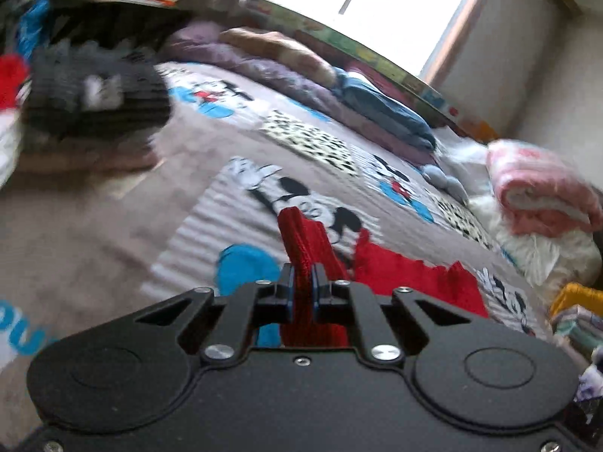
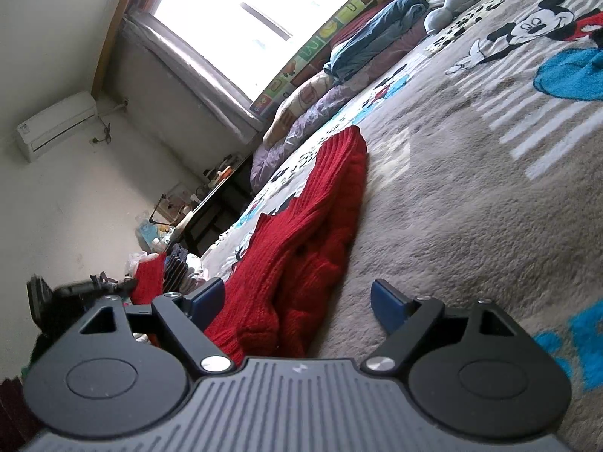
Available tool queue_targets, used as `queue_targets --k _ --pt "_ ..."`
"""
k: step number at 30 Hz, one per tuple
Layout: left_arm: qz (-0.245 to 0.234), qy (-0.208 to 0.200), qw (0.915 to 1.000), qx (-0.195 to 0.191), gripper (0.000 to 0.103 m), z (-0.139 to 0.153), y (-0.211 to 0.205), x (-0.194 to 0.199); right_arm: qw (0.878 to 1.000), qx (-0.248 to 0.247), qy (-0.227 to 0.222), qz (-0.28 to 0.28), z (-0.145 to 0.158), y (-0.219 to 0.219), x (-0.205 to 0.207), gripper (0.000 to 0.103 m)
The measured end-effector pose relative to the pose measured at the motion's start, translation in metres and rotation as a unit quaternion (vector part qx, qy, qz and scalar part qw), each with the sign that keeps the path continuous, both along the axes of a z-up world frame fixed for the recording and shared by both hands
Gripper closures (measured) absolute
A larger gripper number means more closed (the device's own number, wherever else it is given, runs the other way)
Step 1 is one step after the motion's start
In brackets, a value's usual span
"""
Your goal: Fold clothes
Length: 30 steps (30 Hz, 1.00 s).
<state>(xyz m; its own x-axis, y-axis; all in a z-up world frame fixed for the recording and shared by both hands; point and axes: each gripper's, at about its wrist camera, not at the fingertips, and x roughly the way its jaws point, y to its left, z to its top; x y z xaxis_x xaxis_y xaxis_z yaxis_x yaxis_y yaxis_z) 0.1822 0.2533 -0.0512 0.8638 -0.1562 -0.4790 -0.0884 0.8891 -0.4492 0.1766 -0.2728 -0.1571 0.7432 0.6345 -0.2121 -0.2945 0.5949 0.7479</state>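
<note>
A red knitted sweater (image 2: 301, 233) lies bunched on a grey Mickey Mouse bedspread (image 2: 452, 207). My left gripper (image 1: 301, 282) is shut on a fold of the red sweater (image 1: 305, 241) and holds it just above the bedspread (image 1: 113, 233); more of the sweater trails off to the right. My right gripper (image 2: 297, 297) is open, low over the bed, with the sweater's near end lying between its blue pads (image 2: 388, 301).
Folded quilts and a blue garment (image 1: 384, 109) line the far side of the bed under the window. A pink rolled blanket (image 1: 539, 192) lies at the right. Dark and red clothes (image 1: 90, 86) are piled at the left. A desk (image 2: 211, 203) stands beyond the bed.
</note>
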Motion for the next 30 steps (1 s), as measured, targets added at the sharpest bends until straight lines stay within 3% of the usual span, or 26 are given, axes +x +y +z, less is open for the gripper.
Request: queue_targets --k 6,14,16,18,19,25,30 --pt "0.047 0.030 0.9982 -0.021 0.097 -0.031 0.026 -0.016 1.000 0.000 -0.002 0.001 0.000 0.001 0.000 0.018" --pt "0.115 0.060 0.9909 -0.036 0.096 -0.046 0.045 -0.045 1.000 0.001 -0.003 0.002 -0.001 0.002 0.000 0.018" --pt "0.111 0.050 0.9918 -0.040 0.088 -0.039 0.040 -0.051 1.000 0.001 -0.003 0.002 -0.001 0.002 0.000 0.018" --pt "0.100 0.044 0.9935 -0.034 0.055 -0.031 0.029 -0.051 1.000 0.000 -0.003 0.002 0.000 0.002 0.000 0.017" --pt "0.092 0.043 0.9944 -0.032 0.048 -0.027 0.022 -0.049 1.000 -0.001 -0.003 0.002 0.000 0.002 0.000 0.017" --pt "0.047 0.077 0.9949 0.045 0.038 -0.009 -0.030 -0.010 1.000 -0.006 -0.003 0.003 0.000 0.004 -0.001 0.016" --pt "0.025 0.150 0.9797 0.131 0.034 -0.016 -0.065 0.032 1.000 -0.006 -0.004 0.003 0.000 0.003 -0.002 0.016"
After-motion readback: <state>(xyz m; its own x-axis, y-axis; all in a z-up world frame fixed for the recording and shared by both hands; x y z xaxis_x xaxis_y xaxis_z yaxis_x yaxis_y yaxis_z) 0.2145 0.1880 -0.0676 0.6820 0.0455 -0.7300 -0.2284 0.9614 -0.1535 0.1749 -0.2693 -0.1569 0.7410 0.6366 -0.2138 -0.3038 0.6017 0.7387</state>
